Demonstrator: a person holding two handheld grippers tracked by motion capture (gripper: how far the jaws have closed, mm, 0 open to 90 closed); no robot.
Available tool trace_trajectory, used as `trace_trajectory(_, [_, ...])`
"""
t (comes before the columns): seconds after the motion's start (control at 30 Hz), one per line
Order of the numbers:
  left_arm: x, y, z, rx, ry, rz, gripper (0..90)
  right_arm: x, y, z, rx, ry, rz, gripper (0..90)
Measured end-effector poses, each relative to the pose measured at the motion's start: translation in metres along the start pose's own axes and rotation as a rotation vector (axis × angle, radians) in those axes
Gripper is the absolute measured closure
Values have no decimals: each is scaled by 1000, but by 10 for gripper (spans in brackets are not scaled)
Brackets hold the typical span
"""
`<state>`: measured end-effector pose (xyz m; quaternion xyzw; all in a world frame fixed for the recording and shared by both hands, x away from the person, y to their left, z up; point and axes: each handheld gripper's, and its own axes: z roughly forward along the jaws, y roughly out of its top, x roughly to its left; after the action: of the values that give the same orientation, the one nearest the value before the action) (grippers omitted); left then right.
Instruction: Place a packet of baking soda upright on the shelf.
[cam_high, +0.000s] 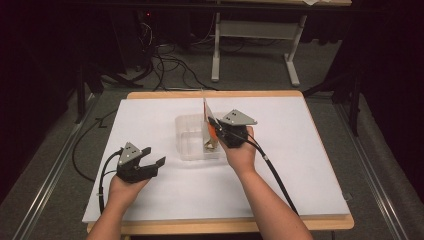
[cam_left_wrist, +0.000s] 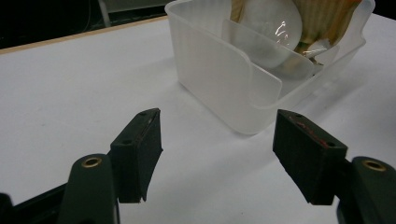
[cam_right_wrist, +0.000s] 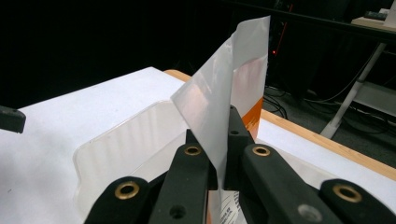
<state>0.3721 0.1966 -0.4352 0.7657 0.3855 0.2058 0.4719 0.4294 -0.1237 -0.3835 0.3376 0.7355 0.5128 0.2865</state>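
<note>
A clear plastic tub (cam_high: 185, 122) stands in the middle of the white table top. Over its right side my right gripper (cam_high: 214, 127) is shut on a white plastic packet (cam_high: 207, 112) with an orange band; the packet's top sticks up above the jaws (cam_right_wrist: 219, 88). The lower part of the packet hangs into the tub (cam_right_wrist: 121, 135). My left gripper (cam_high: 154, 156) rests low on the table to the tub's left, open, with nothing between its fingers. In the left gripper view (cam_left_wrist: 219, 126) the tub (cam_left_wrist: 219, 79) holds a glossy rounded clear object (cam_left_wrist: 273, 23) and something tan.
The white sheet (cam_high: 300, 165) covers a wooden table with bare room on all sides of the tub. Cables (cam_high: 170, 65) lie on the floor beyond, by the white legs of another table (cam_high: 216, 55). A cable trails from each gripper.
</note>
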Motion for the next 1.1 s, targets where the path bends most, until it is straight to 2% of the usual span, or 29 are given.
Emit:
trace_trajectory(0.67, [2,0,-1,-2,-2,-8,331,14,-18,2,42,27,15,900])
trace_trajectory(0.7, [-2,-1,1,-23,-11,-51,331,15,-19,3,44,26,11,900])
trace_trajectory(0.73, [-2,-1,1,-30,-9,-53,331,17,-22,4,47,30,15,900])
trace_trajectory(0.77, [-2,-1,2,-31,-8,-53,331,17,-23,4,52,31,19,900])
trace_trajectory(0.8, [1,-1,0,-1,-3,-8,331,17,-23,4,52,31,19,900])
trace_trajectory(1.1, [1,0,-1,-2,-1,-6,331,17,-21,-2,52,29,17,899])
